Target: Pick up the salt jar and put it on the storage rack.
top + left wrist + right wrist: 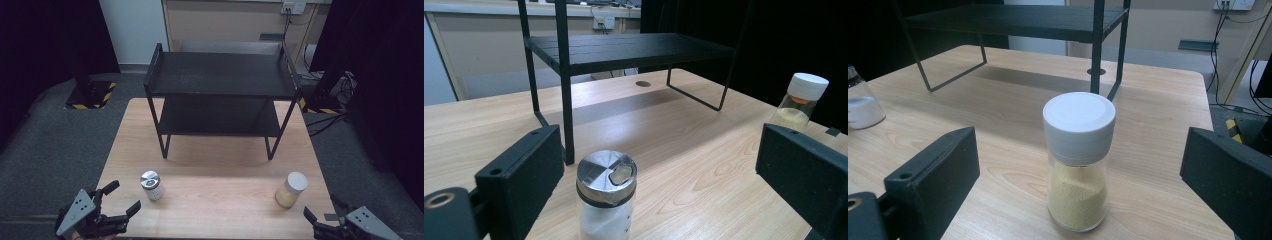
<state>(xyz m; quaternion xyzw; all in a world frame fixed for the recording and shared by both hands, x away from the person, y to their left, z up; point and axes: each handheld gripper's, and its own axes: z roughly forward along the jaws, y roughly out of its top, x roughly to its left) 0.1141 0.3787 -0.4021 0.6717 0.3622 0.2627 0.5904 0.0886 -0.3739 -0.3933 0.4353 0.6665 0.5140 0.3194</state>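
Observation:
A glass shaker with a silver metal lid (151,185) and white powder inside stands on the wooden table (215,210), front left. A jar with a white cap (291,190), filled with yellowish grains, stands front right. My left gripper (124,196) is at the table's near left corner, open, a little short of the silver-lid shaker (606,195), which stands between and beyond its jaws. My right gripper (321,206) is at the near right corner, open. The white-cap jar (1078,160) stands upright just ahead of it, in line with the gap, untouched.
A black two-tier metal shelf (220,75) stands on the far half of the table, both tiers bare. Bare wood lies between the two jars. Grey carpet surrounds the table, with cables (330,120) on the floor at the right.

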